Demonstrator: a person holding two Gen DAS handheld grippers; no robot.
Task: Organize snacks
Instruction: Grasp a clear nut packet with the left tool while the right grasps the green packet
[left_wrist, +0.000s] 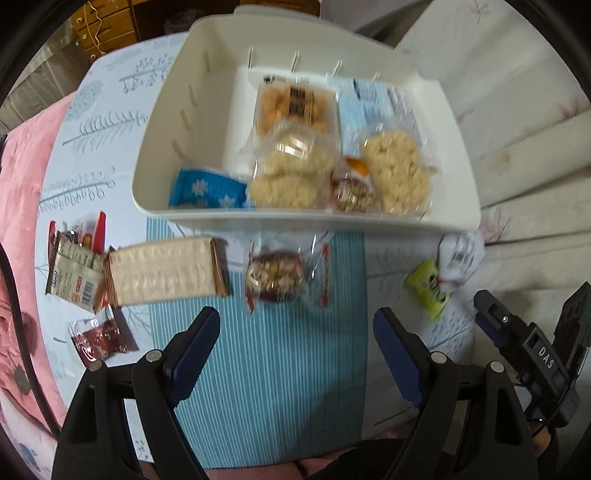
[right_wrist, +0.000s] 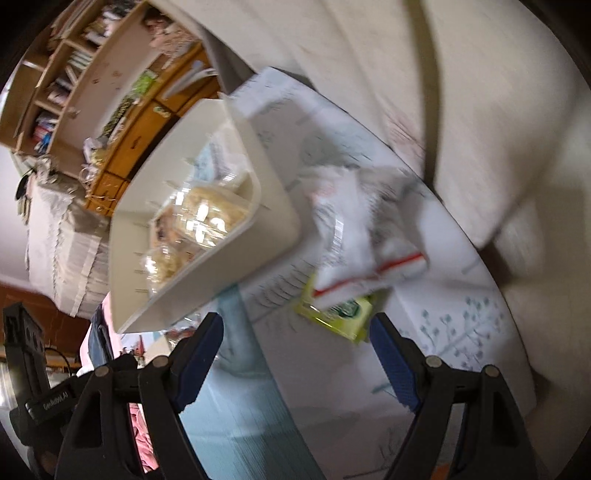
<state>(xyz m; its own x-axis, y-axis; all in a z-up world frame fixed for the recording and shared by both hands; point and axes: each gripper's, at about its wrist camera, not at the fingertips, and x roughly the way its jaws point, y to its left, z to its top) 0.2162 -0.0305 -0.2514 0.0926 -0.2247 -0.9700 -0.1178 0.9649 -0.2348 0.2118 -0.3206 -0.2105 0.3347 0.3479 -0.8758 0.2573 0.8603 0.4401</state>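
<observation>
Snacks: several already in white bin (left_wrist: 454, 218); nut-cake packet (left_wrist: 280, 275) loose on striped mat just before it. Left gripper (left_wrist: 295, 345) wide, empty, above packet. Right gripper (right_wrist: 295, 349) wide, empty, near green packet (right_wrist: 343, 314), blurred, probably its target. Next: descend, straddle, close.

Right wrist view blurred; white packet (right_wrist: 351, 236) text unreadable, hides pt of green packet (right_wrist: 340, 314)

"DAS" — on the right gripper (left_wrist: 532, 325); "GenRobot.AI" — on the left gripper (right_wrist: 22, 332).
</observation>
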